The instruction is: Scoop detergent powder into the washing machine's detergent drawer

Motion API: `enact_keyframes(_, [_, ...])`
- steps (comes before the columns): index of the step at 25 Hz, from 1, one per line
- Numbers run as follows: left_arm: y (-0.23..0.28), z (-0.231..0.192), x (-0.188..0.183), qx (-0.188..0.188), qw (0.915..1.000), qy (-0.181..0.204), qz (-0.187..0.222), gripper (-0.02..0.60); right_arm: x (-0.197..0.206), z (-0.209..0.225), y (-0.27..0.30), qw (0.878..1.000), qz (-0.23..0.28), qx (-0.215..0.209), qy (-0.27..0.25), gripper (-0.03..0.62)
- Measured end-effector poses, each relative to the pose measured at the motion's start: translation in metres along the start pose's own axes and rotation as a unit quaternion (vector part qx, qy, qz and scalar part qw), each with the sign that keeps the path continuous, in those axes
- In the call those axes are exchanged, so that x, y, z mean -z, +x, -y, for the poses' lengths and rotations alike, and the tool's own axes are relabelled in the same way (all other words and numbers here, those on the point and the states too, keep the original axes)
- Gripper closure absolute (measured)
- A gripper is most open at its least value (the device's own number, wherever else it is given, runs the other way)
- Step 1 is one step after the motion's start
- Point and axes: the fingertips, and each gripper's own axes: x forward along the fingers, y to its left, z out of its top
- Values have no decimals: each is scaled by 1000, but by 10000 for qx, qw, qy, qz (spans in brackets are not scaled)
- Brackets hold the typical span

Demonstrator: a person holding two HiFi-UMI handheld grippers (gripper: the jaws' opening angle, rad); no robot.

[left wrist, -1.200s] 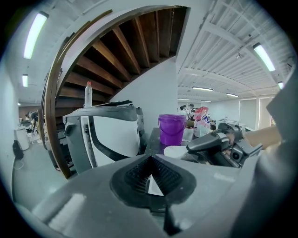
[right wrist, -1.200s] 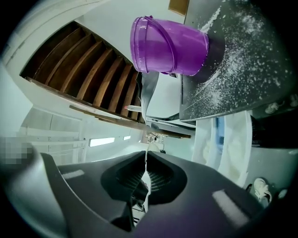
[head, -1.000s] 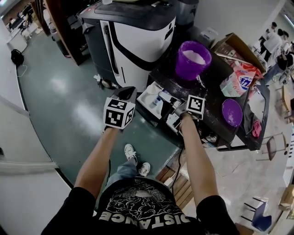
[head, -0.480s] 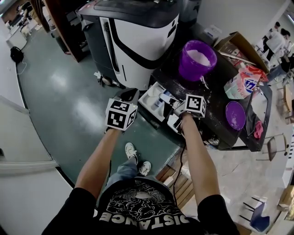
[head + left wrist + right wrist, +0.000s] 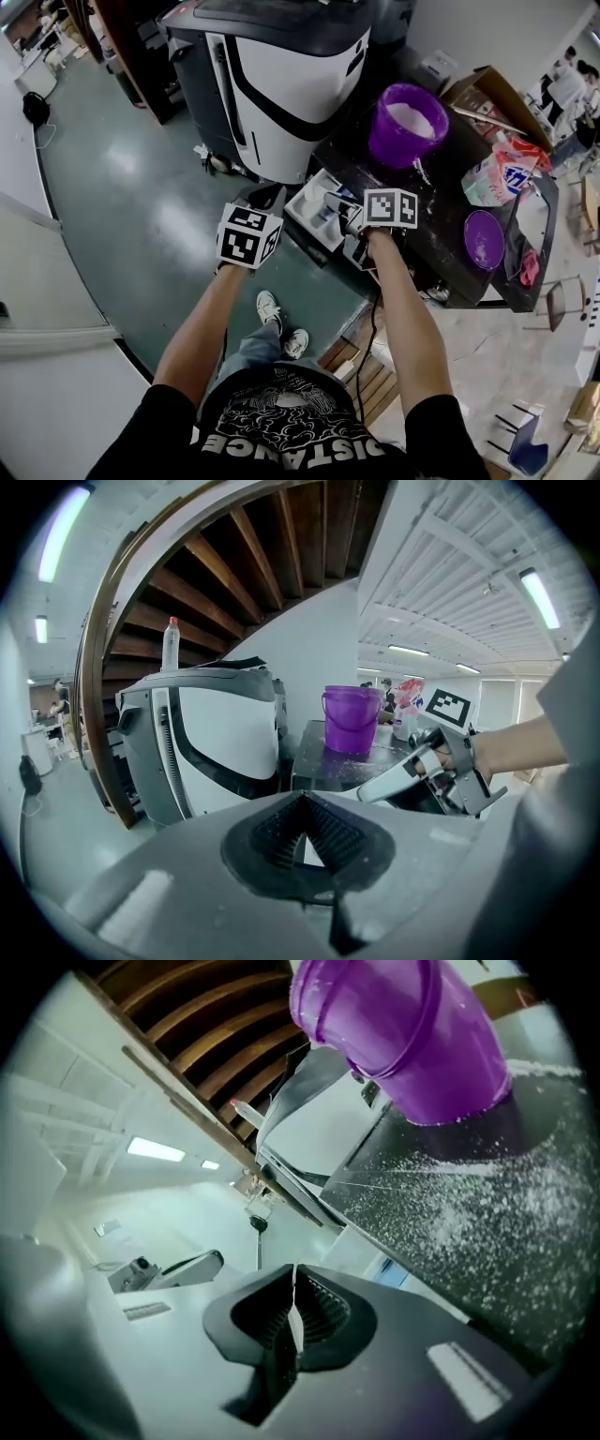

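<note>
The white detergent drawer [image 5: 307, 202] stands pulled out from the dark speckled machine top [image 5: 441, 220]. On that top stands a purple bucket [image 5: 407, 122] with white powder in it, also seen in the left gripper view [image 5: 349, 719] and close up in the right gripper view [image 5: 412, 1035]. My right gripper [image 5: 345, 214] hangs over the drawer's near end with its jaws together; a thin pale sliver shows between the pads [image 5: 294, 1274]. My left gripper [image 5: 267, 195] is shut and empty [image 5: 302, 803], to the left of the drawer above the floor.
A large white and black machine [image 5: 272, 75] stands behind the drawer. A purple lid [image 5: 478, 239] and a detergent bag [image 5: 492, 178] lie on the right of the top, with spilled powder [image 5: 469, 1213] scattered across it. Green floor [image 5: 122, 197] spreads to the left.
My right gripper has edged slightly left over the drawer and its marker cube has turned a little. The left gripper has hardly moved.
</note>
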Motion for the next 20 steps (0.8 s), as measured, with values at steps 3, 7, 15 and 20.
enact_keyframes(3, [1, 2, 0, 7, 10000, 2, -10, 578, 0, 1, 2, 9985, -189, 232, -450, 559])
enact_keyframes(7, [2, 3, -1, 14, 10000, 2, -1, 578, 0, 1, 4, 9935, -367, 486, -965, 560])
enact_keyframes(15, [0, 2, 4, -16, 10000, -31, -7, 578, 3, 2, 8, 9727, -752, 981, -1966, 560])
enact_keyframes(20, [-2, 2, 5, -29, 10000, -55, -8, 578, 6, 1, 10, 9566, -958, 1203, -2475, 560])
